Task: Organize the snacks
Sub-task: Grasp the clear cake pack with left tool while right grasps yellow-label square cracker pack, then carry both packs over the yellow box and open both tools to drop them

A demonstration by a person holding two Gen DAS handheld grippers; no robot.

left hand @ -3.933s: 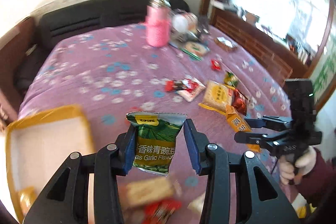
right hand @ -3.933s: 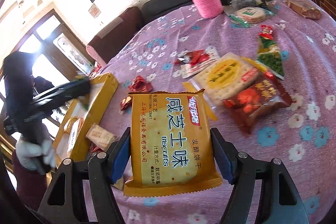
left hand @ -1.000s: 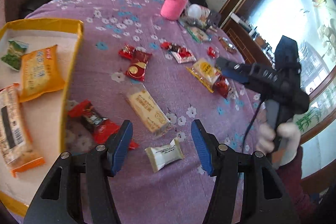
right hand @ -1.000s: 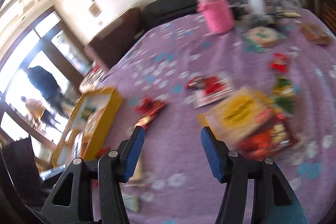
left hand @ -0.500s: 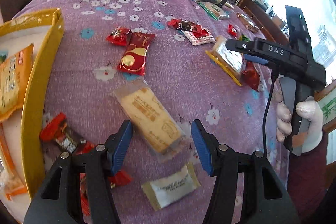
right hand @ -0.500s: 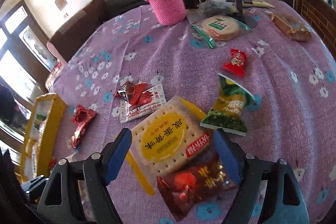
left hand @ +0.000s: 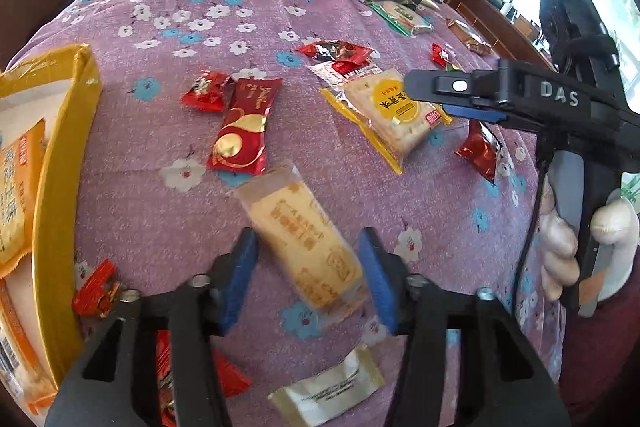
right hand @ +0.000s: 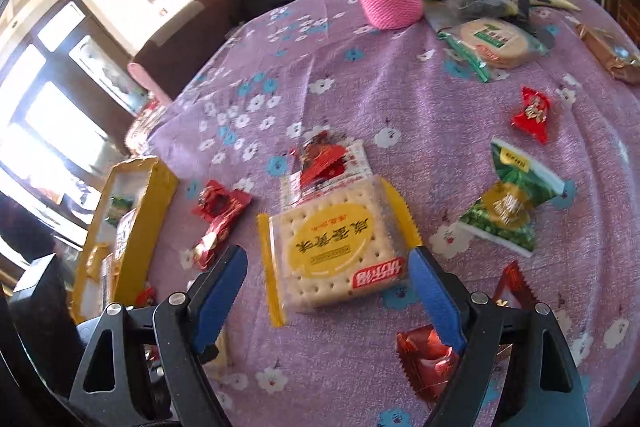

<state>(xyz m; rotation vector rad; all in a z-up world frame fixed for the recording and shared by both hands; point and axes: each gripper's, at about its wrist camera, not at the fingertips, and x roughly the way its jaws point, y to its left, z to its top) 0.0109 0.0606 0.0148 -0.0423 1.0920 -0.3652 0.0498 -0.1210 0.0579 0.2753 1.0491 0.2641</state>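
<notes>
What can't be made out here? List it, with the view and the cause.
- Yellow box, left wrist view: cut off by the left edge, so its full contents are unseen.
- Red wrapper, left wrist view: mostly hidden behind the left gripper.
- Red packet, right wrist view: partly covered by the right gripper.
- Pale biscuit bar, left wrist view: print too blurred to read.
</notes>
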